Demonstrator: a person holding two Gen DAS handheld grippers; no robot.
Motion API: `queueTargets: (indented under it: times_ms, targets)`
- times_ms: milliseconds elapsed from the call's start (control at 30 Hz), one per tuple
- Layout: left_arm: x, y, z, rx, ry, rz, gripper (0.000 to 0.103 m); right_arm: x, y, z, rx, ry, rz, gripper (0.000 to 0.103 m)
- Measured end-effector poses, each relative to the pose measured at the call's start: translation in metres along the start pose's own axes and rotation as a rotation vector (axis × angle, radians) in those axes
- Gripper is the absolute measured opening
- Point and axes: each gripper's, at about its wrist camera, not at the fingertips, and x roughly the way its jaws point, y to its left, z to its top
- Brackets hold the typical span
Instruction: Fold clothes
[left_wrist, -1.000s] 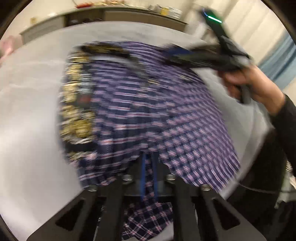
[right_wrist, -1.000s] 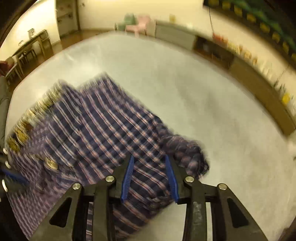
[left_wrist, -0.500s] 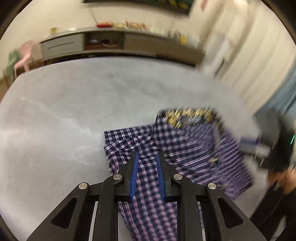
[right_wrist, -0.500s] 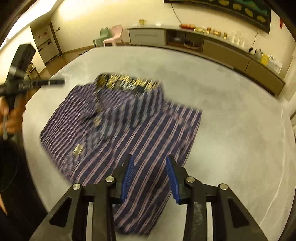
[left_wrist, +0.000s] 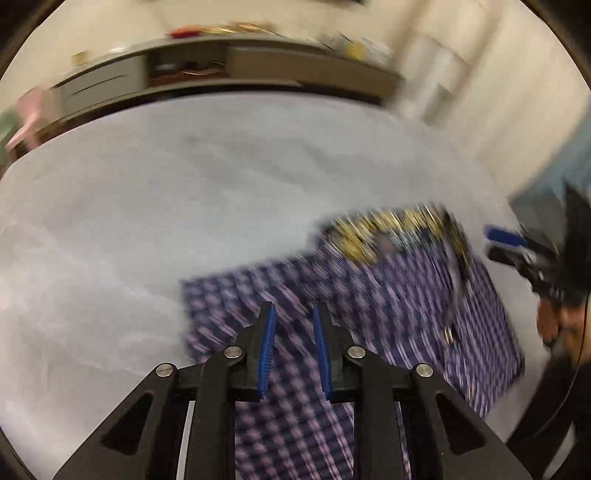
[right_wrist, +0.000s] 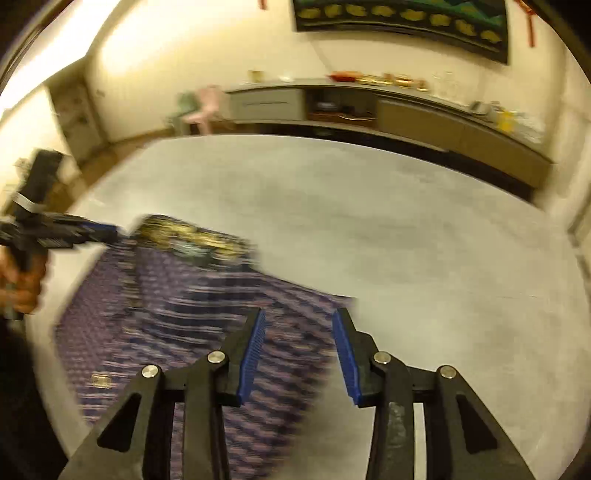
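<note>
The plaid shirt (left_wrist: 369, 314) lies flat on the grey table (left_wrist: 184, 192), gold-patterned collar (left_wrist: 391, 229) at the far end, its long axis running from the collar back toward the person. Both grippers hover above the near part. The left gripper (left_wrist: 293, 350) has its 2 blue pads apart with nothing between them, over the shirt's left portion. The right gripper (right_wrist: 299, 358) is spread wider, empty, over the right edge. Motion blur hides any fold lines.
</note>
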Motion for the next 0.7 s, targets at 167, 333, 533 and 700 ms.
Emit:
queueTargets:
  times_ms: [167, 333, 533, 700]
  targets:
    - [0.002, -0.007, -0.015, 0.062, 0.036, -0.005, 0.021, 0.004, 0.020, -0.007, -0.066, 0.010, 0.001, 0.041]
    - [0.026, -0.003, -0.008, 0.039, 0.013, 0.063, 0.030, 0.004, 0.028, -0.017, -0.129, 0.037, -0.015, 0.041]
    - [0.046, 0.004, 0.035, -0.069, -0.050, 0.147, 0.032, 0.017, -0.024, 0.006, -0.008, -0.033, -0.111, 0.041]
    - [0.007, -0.001, 0.013, -0.095, -0.045, 0.093, 0.030, -0.010, 0.016, -0.008, -0.050, -0.034, -0.066, 0.043]
